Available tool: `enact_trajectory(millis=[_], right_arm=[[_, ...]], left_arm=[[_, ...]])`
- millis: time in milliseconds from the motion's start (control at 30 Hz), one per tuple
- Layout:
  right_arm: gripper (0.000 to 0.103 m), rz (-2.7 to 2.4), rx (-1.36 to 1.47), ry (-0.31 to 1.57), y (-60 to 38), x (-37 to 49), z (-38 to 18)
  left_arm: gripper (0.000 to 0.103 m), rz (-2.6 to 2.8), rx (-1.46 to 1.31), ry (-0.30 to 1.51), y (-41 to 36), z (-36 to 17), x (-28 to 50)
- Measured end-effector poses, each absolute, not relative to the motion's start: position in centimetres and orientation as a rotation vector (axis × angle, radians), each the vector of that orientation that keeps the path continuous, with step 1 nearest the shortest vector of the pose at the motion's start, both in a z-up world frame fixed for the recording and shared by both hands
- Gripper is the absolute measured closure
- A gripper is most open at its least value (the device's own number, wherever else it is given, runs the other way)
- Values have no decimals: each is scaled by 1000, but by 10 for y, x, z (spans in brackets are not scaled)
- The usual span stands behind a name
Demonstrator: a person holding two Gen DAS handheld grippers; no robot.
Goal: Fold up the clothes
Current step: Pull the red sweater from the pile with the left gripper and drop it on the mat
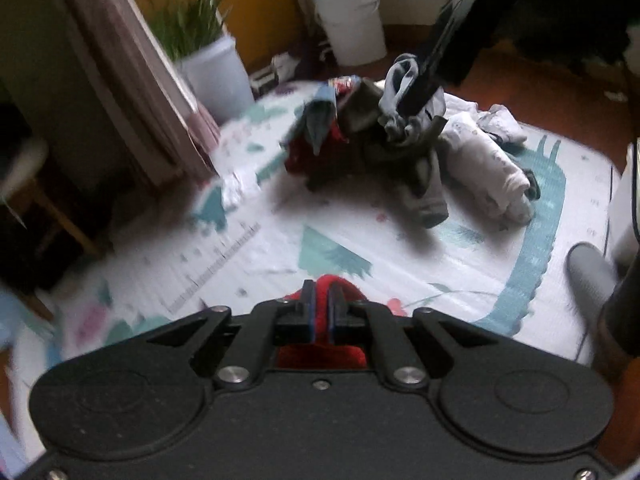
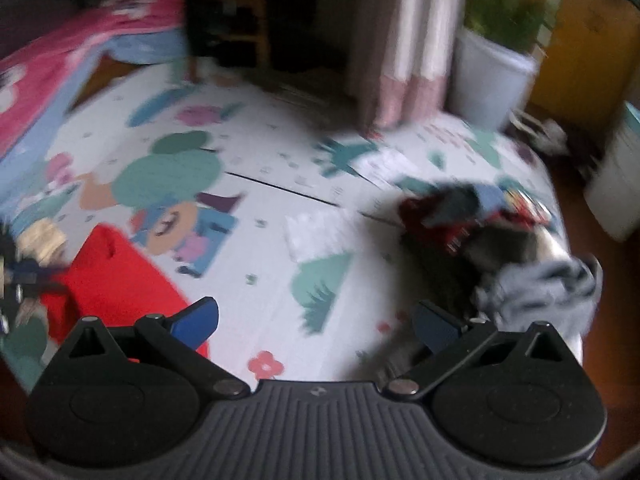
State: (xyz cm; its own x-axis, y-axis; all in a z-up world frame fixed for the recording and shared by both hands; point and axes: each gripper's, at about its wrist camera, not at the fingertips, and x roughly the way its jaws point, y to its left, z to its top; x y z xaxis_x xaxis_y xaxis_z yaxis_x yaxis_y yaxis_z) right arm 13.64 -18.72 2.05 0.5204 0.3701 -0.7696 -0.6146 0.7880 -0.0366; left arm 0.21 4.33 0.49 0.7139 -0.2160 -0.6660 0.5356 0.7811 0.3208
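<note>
The left gripper was clamped on a red garment, its blue-padded fingers pressed together with the soft red cloth bunched between and below them. In the right wrist view that same red garment hung as a broad, smooth sheet at the left, above the play mat. The right gripper stood wide apart with nothing between its blue pads, over the mat's cartoon print (a quilted, glossy surface). Just beside its right finger lay a crumpled grey garment, part of a rumpled pile of clothes in dark, red and blue fabrics. Rolled white garments lay beside the pile.
</note>
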Motion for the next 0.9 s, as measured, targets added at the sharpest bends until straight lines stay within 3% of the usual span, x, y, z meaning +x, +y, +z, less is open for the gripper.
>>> enact_trajectory(millis=[300, 533, 733, 900], right_arm=[[0, 761, -506, 850, -161, 116, 4], [1, 805, -688, 954, -148, 100, -39], [12, 859, -841, 899, -132, 92, -72], [12, 887, -891, 898, -120, 103, -93]], left_arm=[[100, -475, 623, 520, 43, 8, -3], [96, -750, 737, 854, 22, -88, -13], [95, -676, 652, 998, 48, -113, -5], [91, -563, 474, 1092, 71, -128, 7]])
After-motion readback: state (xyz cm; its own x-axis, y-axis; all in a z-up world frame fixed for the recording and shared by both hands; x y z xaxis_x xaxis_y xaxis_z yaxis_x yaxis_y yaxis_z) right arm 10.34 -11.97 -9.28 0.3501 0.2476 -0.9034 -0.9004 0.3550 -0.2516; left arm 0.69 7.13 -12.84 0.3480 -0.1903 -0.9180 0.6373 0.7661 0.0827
